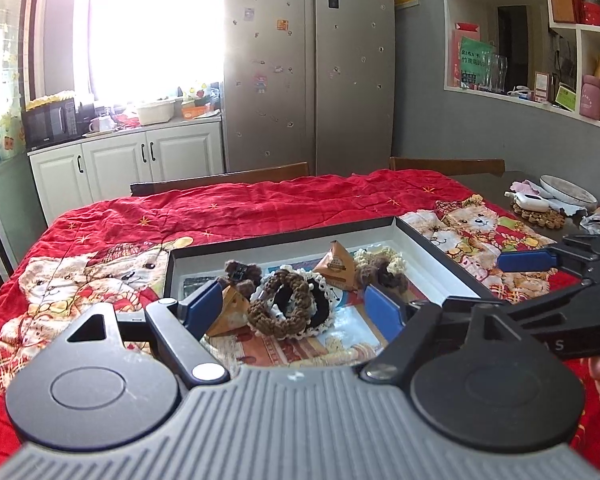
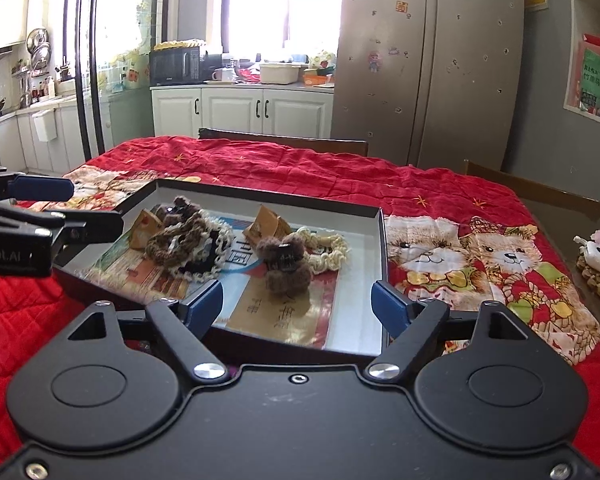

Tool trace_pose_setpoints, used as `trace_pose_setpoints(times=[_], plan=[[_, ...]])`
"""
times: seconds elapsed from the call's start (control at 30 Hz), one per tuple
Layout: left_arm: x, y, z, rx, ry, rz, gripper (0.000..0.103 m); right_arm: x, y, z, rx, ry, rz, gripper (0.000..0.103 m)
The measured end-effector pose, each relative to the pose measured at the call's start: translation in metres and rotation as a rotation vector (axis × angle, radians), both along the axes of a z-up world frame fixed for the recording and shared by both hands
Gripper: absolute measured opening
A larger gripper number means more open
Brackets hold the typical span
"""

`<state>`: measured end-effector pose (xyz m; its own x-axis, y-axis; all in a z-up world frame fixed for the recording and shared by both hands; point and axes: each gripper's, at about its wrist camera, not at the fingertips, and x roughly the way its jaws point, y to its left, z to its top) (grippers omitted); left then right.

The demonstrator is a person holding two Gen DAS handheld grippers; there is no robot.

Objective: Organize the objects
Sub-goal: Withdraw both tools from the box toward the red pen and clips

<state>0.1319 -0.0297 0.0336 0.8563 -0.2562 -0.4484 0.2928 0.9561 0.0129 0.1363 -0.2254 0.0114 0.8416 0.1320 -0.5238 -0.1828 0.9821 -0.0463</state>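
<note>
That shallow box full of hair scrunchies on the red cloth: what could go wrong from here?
Both grippers, left and right, are open and empty. The brown, black and white-edged scrunchies overlap, so one pinch might lift several. The box rests on a wrinkled quilt, so a nudge could slide it.

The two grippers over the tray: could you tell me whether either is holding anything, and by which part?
Nothing is held: the left gripper and right gripper both stand open and empty.

Fuzzy knitted scrunchies (image 1: pixel 284 304) in a matt cardboard tray (image 1: pixel 440 248) on quilted cloth (image 1: pixel 260 204)
</note>
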Motion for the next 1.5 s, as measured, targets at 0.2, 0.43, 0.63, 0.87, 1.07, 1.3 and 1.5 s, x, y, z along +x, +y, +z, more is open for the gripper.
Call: trace_pose_setpoints(times=[0.2,0.43,0.63,0.87,1.07,1.3,1.5], plan=[[-0.012,0.007,-0.003,-0.008,0.006,0.005,0.087,-0.018,0.003,0.000,0.002,0.008,0.018,0.081],[-0.024,0.012,-0.008,-0.015,0.021,0.007,0.087,-0.034,0.006,-0.005,-0.001,0.019,0.033,0.082],[-0.031,0.016,-0.012,-0.029,0.036,0.008,0.087,-0.044,0.009,-0.015,-0.002,0.035,0.042,0.083],[-0.041,0.016,-0.020,-0.021,0.052,-0.008,0.088,-0.051,0.007,-0.023,0.012,0.041,0.045,0.083],[-0.041,0.014,-0.039,-0.007,0.099,-0.012,0.088,-0.058,0.008,-0.036,0.045,0.066,0.071,0.085],[-0.034,0.011,-0.060,0.009,0.131,0.014,0.088,-0.058,0.018,-0.048,0.031,0.089,0.089,0.087],[-0.029,0.009,-0.071,0.014,0.147,0.028,0.088,-0.055,0.020,-0.052,0.059,0.121,0.044,0.076]])
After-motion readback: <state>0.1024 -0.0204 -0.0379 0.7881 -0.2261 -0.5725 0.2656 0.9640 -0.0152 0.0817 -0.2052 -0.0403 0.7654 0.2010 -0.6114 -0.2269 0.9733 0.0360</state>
